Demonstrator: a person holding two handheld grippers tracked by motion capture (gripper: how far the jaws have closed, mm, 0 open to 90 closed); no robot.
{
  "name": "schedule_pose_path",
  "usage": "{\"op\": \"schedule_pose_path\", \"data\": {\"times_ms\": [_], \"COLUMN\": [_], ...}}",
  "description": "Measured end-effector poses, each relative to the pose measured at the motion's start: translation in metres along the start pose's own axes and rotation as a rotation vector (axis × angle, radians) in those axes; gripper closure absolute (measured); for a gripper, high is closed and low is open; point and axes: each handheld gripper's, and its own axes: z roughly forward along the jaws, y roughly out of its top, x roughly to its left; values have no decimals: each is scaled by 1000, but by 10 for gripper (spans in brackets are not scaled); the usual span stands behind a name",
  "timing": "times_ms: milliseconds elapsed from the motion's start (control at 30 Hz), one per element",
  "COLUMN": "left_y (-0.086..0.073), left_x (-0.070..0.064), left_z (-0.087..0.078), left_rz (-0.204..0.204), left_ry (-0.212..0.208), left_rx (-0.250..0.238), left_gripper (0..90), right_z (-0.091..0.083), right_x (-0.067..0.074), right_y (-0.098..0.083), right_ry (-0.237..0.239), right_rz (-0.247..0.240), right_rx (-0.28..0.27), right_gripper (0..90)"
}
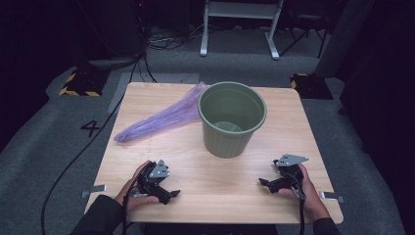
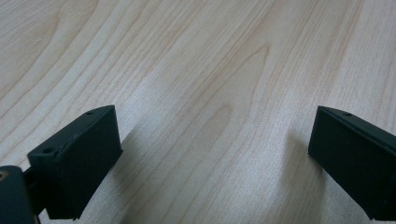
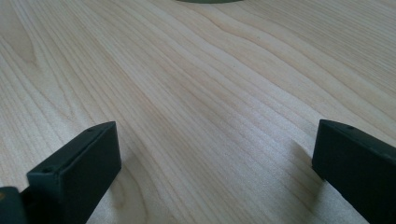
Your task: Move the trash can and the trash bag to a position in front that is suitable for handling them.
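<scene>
The green bin stands upright past the middle of the tabletop. The left tongs rest nearer the person than the bin and off to its left, well apart from it, jaws spread with only bare wood between them. The right tongs lie nearer than the bin and to its right, likewise spread and empty. A purple plastic bag stretches leftward from behind the bin; its far end is hidden by the bin's rim. In the right gripper view just a sliver of the bin's base shows, cut off at the top edge.
</scene>
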Motion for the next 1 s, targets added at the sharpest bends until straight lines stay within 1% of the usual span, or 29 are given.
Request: {"op": "schedule_pose_path", "data": {"times_ms": [400, 567, 633, 667, 700, 733, 767, 800, 833, 867, 900, 967, 1000], "left_y": [-2, -4, -5, -5, -6, -6, -7, -7, -7, -7, -7, -7, -7], "left_x": [1, 2, 3, 4, 5, 5, 6, 6, 7, 7, 8, 9, 9], "left_z": [-1, -4, -4, -5, -5, -6, -6, -6, -6, -7, -7, -7, -7], "left_rz": [-2, 3, 2, 4, 6, 4, 5, 5, 10, 10, 8, 9, 9], "left_ry": [3, 2, -1, -2, -1, -1, -3, -3, -4, -5, -4, -5, -5], "left_rx": [-2, -1, -4, -1, -3, -3, -3, -3, -3, -1, -3, -3, -3], "left_gripper": [23, 23, 23, 23, 24, 23, 24, 23, 23, 23, 23, 23, 23], "right_z": [0, 0, 0, -1, -2, -4, -4, -4, -5, -6, -8, -11, -13], "right_x": [0, 0, -1, -2, -3, -4, -5, -5, -6, -6, -7, -6, -5], "right_y": [0, 0, 0, 0, 0, -1, -1, -1, -1, -1, 0, 3, 4], "right_ry": [0, 0, -1, -5, -5, 3, 7, 7, 8, 5, 3, -10, -11], "right_rz": [0, 0, 0, 3, 5, 6, 10, 10, 17, 19, 21, 21, 18], "right_rx": [0, 0, -2, -9, -20, -37, -50, -50, -60, -70, -91, -104, -114], "right_gripper": [10, 10, 26, 60, 130, 218, 226, 226, 162, 144, 210, 158, 162]}}
